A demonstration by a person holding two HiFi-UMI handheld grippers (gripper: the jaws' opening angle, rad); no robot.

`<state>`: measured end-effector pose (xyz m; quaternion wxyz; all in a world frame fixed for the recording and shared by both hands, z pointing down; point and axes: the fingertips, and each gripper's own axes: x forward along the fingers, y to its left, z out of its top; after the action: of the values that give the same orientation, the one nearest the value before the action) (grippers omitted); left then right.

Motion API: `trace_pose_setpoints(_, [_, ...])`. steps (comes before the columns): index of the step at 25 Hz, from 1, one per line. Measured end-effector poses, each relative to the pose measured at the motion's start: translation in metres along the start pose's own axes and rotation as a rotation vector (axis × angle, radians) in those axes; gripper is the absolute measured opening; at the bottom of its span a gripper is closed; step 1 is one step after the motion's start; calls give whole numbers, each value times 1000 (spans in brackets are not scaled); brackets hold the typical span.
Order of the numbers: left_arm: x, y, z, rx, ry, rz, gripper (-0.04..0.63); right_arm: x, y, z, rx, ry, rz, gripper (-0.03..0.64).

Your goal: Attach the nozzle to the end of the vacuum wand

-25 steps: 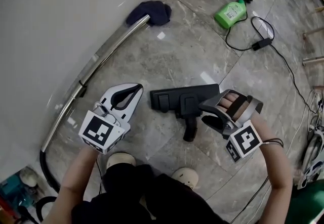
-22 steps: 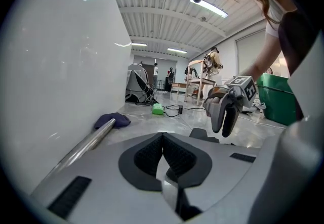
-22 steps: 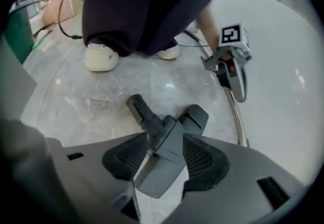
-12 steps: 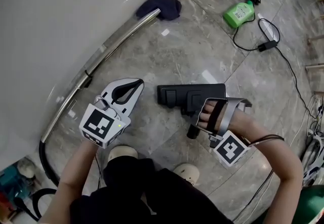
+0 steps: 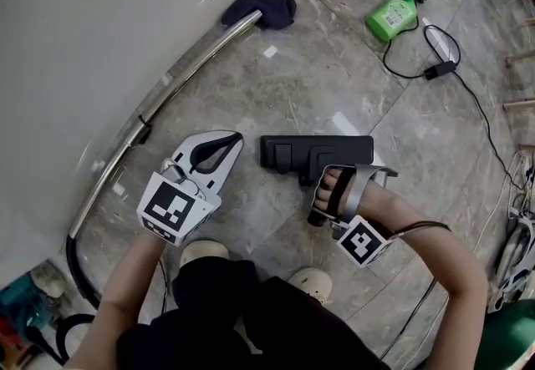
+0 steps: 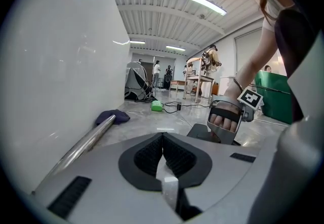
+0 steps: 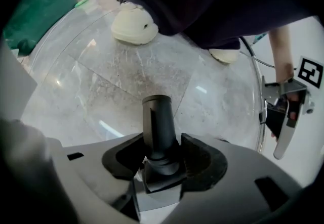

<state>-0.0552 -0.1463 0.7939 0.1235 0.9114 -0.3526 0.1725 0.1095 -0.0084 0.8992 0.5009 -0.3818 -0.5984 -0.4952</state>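
The black floor nozzle (image 5: 322,151) lies flat on the grey stone floor, with its neck (image 5: 315,215) pointing back toward my feet. My right gripper (image 5: 330,208) points steeply down over that neck. In the right gripper view the black tube of the neck (image 7: 157,122) stands between the pads, which touch it on both sides, so my right gripper (image 7: 161,142) is shut on it. My left gripper (image 5: 227,143) hovers left of the nozzle, shut and empty, its pads meeting in a line (image 6: 163,139). The chrome wand (image 5: 180,72) lies along the white wall.
A dark blue cloth (image 5: 266,7) covers the wand's far end and a black hose (image 5: 71,272) leads off its near end. A green bottle (image 5: 391,17) and a cable with an adapter (image 5: 435,70) lie far right. My shoes (image 5: 201,253) stand just behind the nozzle.
My right gripper has rolled over, dropped toward the floor and come down around the nozzle's neck. The left gripper has stayed where it was.
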Motion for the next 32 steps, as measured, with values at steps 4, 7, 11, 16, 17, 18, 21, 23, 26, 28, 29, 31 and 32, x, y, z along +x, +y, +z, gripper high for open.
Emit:
trace_pose_setpoints(4, [-6,2,1,-4,-5,16,11,-6,-15,0,149,-40,-32,212])
trace_pose_setpoints(7, [-9,3,1,-18,-10,24,11,-9,-26,-10,335,-63,-44,212])
trace_pose_setpoints(11, [-10,7,-3,-12,8,36,11,-20,-47,-37,720,-126,-115,210])
trace_pose_setpoints(16, [-4,27,-13,-6,78,91,11,-38,-50,-101,1217,-152,-287,210])
trace_pose_setpoints(17, [-3,35,-12,-5,90,113,11,-42,-46,-113,1293,-149,-319,210])
trace_pose_setpoints(18, [-2,44,-10,-3,101,133,11,-46,-41,-123,1361,-144,-348,210])
trace_pose_setpoints(21, [6,75,0,7,140,158,12,-56,-24,-150,1510,-126,-418,210])
trace_pose_setpoints(23, [15,96,8,20,169,174,15,-61,-13,-162,1567,-116,-448,209])
trace_pose_setpoints(26, [30,128,13,74,241,217,120,-69,2,-174,1638,-118,-486,209])
trace_pose_setpoints(28, [41,148,10,114,319,244,206,-74,9,-180,1667,-124,-505,209])
trace_pose_setpoints(29, [46,158,6,135,366,260,227,-76,12,-182,1675,-126,-511,209])
trace_pose_setpoints(31, [55,174,-7,171,468,290,241,-77,17,-183,1679,-124,-519,209])
trace_pose_setpoints(32, [60,179,-15,182,519,298,241,-76,19,-183,1676,-122,-522,209])
